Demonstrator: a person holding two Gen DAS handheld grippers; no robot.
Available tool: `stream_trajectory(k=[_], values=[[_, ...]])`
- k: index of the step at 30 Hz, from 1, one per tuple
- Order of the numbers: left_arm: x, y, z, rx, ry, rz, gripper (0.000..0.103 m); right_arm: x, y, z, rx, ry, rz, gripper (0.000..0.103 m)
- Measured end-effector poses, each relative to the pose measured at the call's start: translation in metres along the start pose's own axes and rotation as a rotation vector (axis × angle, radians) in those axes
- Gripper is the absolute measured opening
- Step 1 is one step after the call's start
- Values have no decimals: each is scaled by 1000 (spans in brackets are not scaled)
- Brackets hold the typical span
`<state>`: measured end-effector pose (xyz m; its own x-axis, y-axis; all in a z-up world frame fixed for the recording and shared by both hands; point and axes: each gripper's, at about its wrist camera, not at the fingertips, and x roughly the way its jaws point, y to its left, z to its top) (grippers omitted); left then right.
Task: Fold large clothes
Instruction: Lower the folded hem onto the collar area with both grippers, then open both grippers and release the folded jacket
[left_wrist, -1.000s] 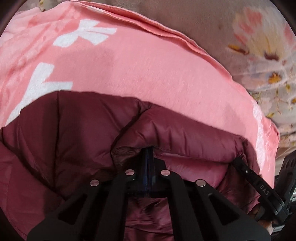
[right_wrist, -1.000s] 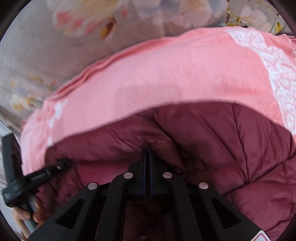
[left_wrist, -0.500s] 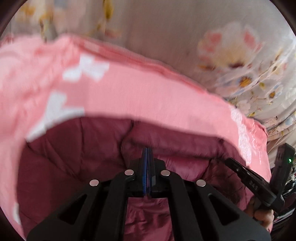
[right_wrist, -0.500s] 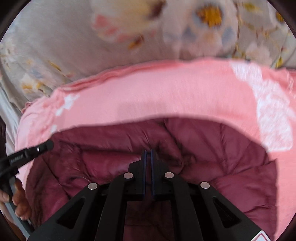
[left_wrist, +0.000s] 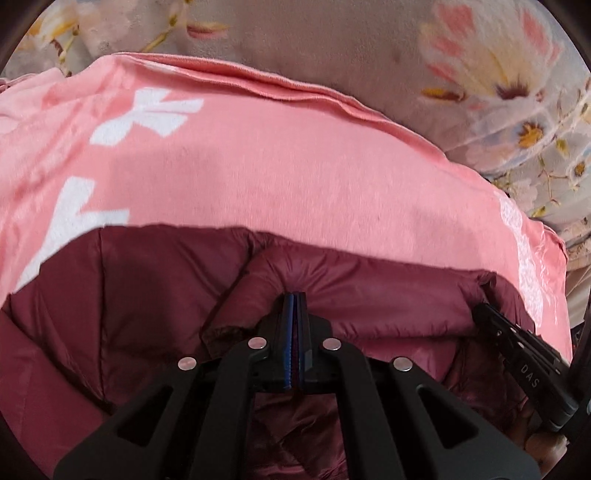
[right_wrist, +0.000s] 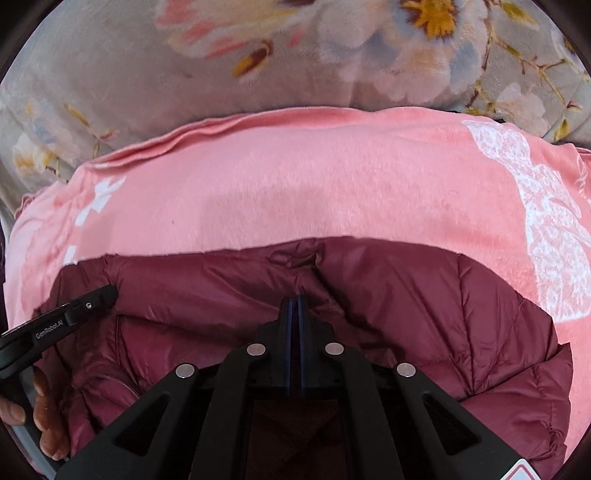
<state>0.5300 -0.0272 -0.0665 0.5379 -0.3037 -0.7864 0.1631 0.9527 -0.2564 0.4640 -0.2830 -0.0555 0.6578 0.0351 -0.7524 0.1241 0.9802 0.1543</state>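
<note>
Maroon quilted puffer jacket (left_wrist: 155, 295) lying on a pink blanket (left_wrist: 295, 177), itself spread over a floral bedcover (left_wrist: 498, 74); jacket's far folded edge well short of the blanket's far hem. Left gripper (left_wrist: 294, 301) clamped tight on a puffed ridge of that folded edge, a sliver of maroon cloth pinched between the blue pads. Right gripper (right_wrist: 297, 301) likewise closed on the same edge further along, cloth puckering at its tips. Each visible from the other's camera, near the jacket's outer ends. Probably light, soft and springy, with a slick shell: likely to slide out of a shallow pinch and to puff back open after folding, so best taken deep at a seam or hem, with both layers caught. Near half of the jacket hidden beneath the gripper bodies; sleeves, collar and zip impossible to place with certainty, only a short seam line showing low left in the right view. Blanket's left and right edges cut off by the fisheye rim.
</note>
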Motion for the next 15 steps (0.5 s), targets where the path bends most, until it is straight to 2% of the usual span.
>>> stream_trajectory(k=[9,15], values=[[2,7,-12,9,-38,-24,0,8,5,-7,-13,-17,-20,0],[4,3,-11,29,-50,-13,0,11,11,-6,-43,-18,-55,0]])
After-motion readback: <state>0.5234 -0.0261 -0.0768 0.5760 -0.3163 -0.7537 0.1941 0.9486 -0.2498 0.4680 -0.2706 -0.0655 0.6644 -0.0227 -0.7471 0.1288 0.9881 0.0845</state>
